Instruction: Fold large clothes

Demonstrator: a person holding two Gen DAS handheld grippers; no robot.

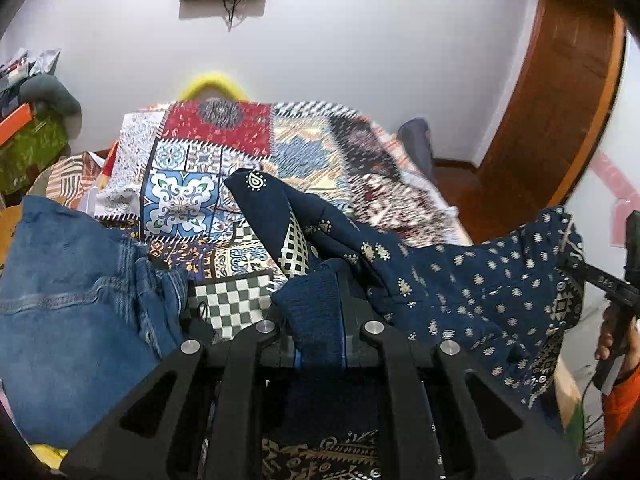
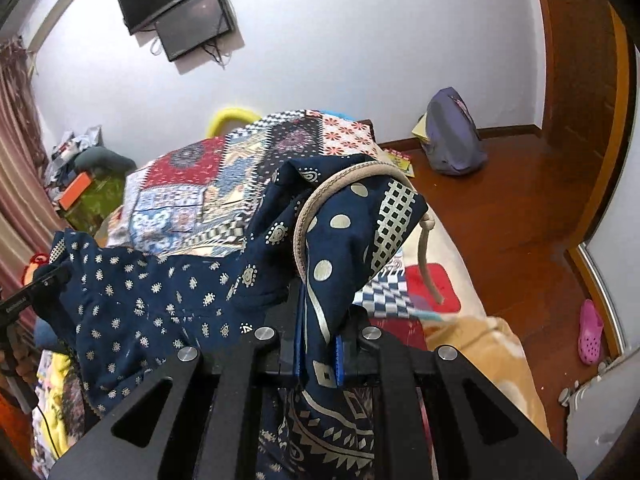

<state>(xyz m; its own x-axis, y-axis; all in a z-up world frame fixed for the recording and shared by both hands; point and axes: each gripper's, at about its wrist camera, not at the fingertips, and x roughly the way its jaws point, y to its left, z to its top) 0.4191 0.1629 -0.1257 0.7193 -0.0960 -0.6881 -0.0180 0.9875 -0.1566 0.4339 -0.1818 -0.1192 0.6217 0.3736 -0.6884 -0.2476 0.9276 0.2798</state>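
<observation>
Two tongs are gripping the same dark blue printed garment (image 1: 460,280), one at each end, and it is hanging stretched between them above the bed.

Through the left wrist camera, I am seeing the left tongs (image 1: 318,320) pinched nearly closed on a bunched fold of the garment, which is filling the narrow gap between the fingers. The cloth is running off to the right of the tongs, towards the right tongs (image 1: 624,280) and the hand (image 1: 614,336) holding them at the edge of the view. A pair of blue jeans (image 1: 80,300) is lying just left of my tongs. The patchwork bedspread (image 1: 248,160) is spreading out ahead.

Through the right wrist camera, I am watching the right tongs (image 2: 318,344) squeezing tightly on the garment's edge. A beige cord (image 2: 340,188) is looping over the cloth just ahead of them. The garment is draping away to the left, where the left tongs (image 2: 36,292) are catching its far end.
</observation>
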